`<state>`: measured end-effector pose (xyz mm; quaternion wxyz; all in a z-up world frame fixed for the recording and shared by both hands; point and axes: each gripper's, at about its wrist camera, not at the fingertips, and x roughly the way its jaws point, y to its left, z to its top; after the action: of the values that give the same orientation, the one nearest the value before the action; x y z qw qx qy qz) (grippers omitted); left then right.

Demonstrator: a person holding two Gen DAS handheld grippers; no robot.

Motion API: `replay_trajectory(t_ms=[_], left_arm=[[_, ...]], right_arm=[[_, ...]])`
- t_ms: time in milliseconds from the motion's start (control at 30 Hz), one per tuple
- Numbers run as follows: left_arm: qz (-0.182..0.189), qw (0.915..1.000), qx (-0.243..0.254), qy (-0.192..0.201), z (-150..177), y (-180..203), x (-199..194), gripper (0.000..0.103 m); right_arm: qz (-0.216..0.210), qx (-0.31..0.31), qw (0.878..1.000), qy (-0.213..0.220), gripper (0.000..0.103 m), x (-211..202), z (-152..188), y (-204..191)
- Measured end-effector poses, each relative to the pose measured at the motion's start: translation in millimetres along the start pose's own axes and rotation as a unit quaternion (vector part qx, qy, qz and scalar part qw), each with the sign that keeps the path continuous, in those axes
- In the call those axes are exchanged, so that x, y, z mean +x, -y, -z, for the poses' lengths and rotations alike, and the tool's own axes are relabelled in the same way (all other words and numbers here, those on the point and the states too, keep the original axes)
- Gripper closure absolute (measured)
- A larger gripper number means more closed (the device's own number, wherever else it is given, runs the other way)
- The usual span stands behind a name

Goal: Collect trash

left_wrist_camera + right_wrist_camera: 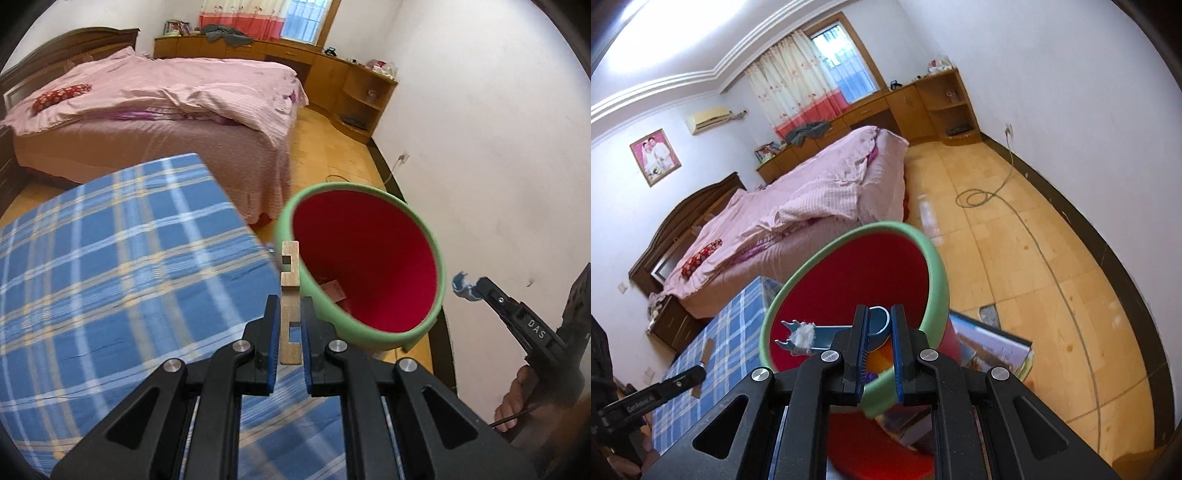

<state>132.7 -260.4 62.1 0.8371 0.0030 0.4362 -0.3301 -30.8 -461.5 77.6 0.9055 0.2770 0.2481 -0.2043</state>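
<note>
A bedroom with a pink-covered bed (155,99), wooden cabinets (332,74) under the window and a yellow tiled floor (332,147) fills the left wrist view; in front lies a blue plaid tablecloth (110,277), and just beside its edge stands a green-rimmed red bin (369,258) with a scrap of paper inside. The left gripper (290,321) pinches an upright notched wooden piece (290,295) next to the bin's rim, while the right gripper (476,286) at the far right clamps a small blue-and-white item. In the right wrist view the same bin (934,266) sits tilted below, and the right gripper (879,325) is pressed on a blue plastic tool (827,338) with white fluff at its forked end, held over the bin's red opening. A cable (1034,236) trails across the floor.
</note>
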Motion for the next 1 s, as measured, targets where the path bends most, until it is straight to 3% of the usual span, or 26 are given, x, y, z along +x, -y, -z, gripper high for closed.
replay_trajectory(t_ms=[233, 533, 633, 700, 767, 833, 900, 1000], left_arm=[[0.029, 0.9993, 0.017, -0.018, -4.8, 33.9, 36.6, 0.094], [0.017, 0.9988, 0.035, -0.03, -11.8, 45.1, 74.3, 0.093], [0.006, 0.9991, 0.032, -0.029, -11.8, 43.5, 76.4, 0.078], [0.003, 0.9993, 0.028, -0.023, -11.6, 40.9, 74.7, 0.076], [-0.002, 0.9996, 0.022, -0.02, -10.9, 37.4, 71.7, 0.075], [-0.006, 0.9996, 0.015, -0.022, -9.8, 33.6, 69.3, 0.075], [-0.01, 0.9996, 0.008, -0.024, -8.6, 28.9, 66.9, 0.075], [-0.015, 0.9997, -0.002, -0.021, -5.3, 22.7, 58.7, 0.075]], right_arm=[[-0.002, -0.018, 1.0, -0.011, 0.092, 28.3, -9.3, 5.2], [-0.01, -0.042, 0.999, -0.029, 0.089, 60.4, -6.2, 3.3], [-0.016, -0.047, 0.998, -0.038, 0.088, 68.5, -5.4, 2.3], [-0.024, -0.051, 0.997, -0.045, 0.087, 72.5, -3.6, 1.3], [-0.03, -0.053, 0.997, -0.048, 0.084, 74.1, -1.8, 1.0], [-0.031, -0.054, 0.997, -0.049, 0.073, 73.2, -0.2, 0.6], [-0.029, -0.054, 0.997, -0.049, 0.072, 71.1, 1.1, 0.4], [-0.032, -0.057, 0.997, -0.05, 0.063, 64.3, 1.7, -3.6]])
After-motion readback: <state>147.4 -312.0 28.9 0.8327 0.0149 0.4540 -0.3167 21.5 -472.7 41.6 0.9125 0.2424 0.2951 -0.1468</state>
